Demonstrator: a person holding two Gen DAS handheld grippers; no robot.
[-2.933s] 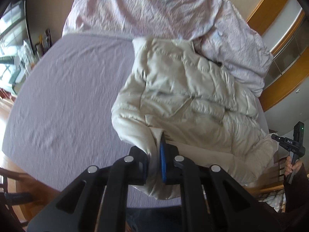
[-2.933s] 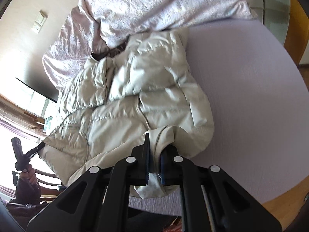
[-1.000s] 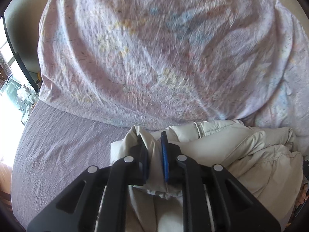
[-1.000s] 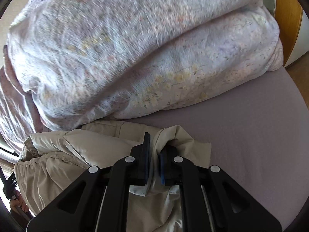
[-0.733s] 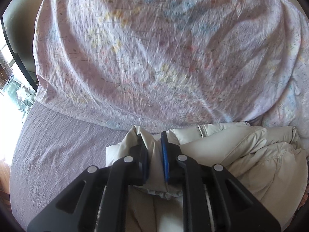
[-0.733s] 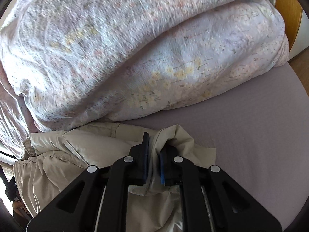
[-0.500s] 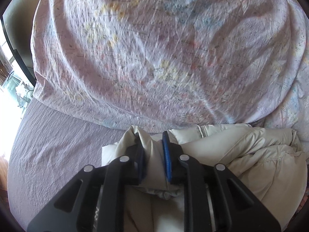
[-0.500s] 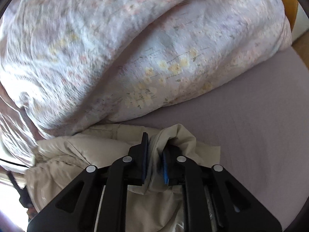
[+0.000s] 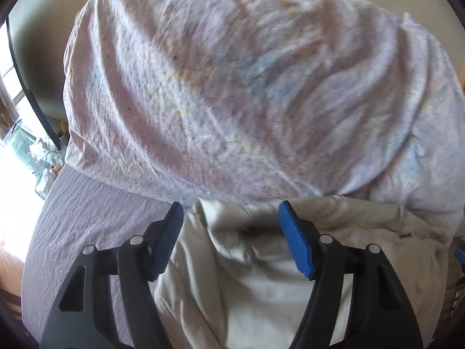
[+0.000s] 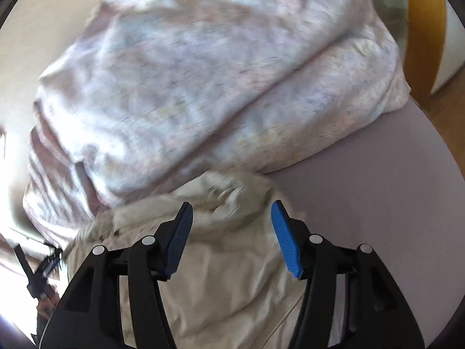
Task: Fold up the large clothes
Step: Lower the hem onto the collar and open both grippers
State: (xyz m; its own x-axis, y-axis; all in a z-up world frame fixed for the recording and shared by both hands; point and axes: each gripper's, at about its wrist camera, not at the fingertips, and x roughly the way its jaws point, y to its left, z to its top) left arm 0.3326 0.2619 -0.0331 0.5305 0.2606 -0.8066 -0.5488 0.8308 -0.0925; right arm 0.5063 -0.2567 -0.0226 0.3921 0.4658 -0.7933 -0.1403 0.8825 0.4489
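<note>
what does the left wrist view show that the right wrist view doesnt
Only the left wrist view: the left gripper, jaws just opened off the cloth, and a bright window area.
Only the right wrist view: the right gripper, likewise just opened, and wooden furniture.
Both: the beige jacket, floral duvet and purple sheet.

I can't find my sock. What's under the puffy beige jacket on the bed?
Around the beige jacket only the purple bed sheet shows, so it lies on that. Its far edge meets the flowery quilt. Anything beneath the jacket is covered, so a sock cannot be ruled out.
</note>
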